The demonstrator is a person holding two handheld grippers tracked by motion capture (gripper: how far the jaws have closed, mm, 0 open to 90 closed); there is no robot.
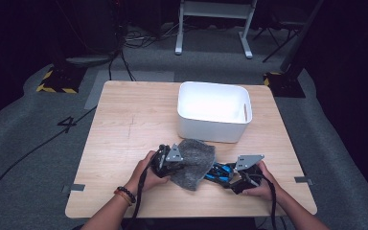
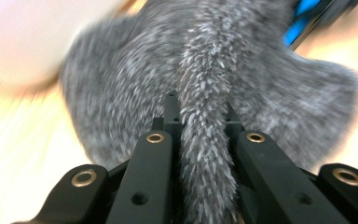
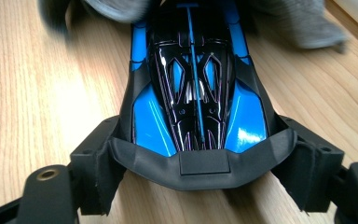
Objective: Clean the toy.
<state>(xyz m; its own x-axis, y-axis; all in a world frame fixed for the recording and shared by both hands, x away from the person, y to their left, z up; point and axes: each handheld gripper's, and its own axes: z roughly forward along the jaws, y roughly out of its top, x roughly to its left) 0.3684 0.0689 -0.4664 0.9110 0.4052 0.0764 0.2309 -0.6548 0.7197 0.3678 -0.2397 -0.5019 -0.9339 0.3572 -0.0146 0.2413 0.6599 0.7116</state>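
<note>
High view: left gripper (image 1: 172, 165) pinches grey fuzzy cloth (image 1: 194, 163) draped on blue-black toy car (image 1: 219, 171) near white bin (image 1: 214, 111), right gripper (image 1: 237, 178) clamps car's end on surface (image 1: 124, 124); cloth may slip off.

The grey cloth (image 1: 192, 162) covers the toy car's (image 1: 220, 171) front end; the white bin (image 2: 23, 37) is blurred.

A white tub (image 1: 214, 112) stands on the wooden counter (image 1: 124, 129), just beyond the jaws and nearer the left pair. Farther off, past the counter's far edge, cables (image 1: 124, 52) trail over grey floor (image 1: 24, 129) beneath a white frame (image 1: 214, 19).
</note>
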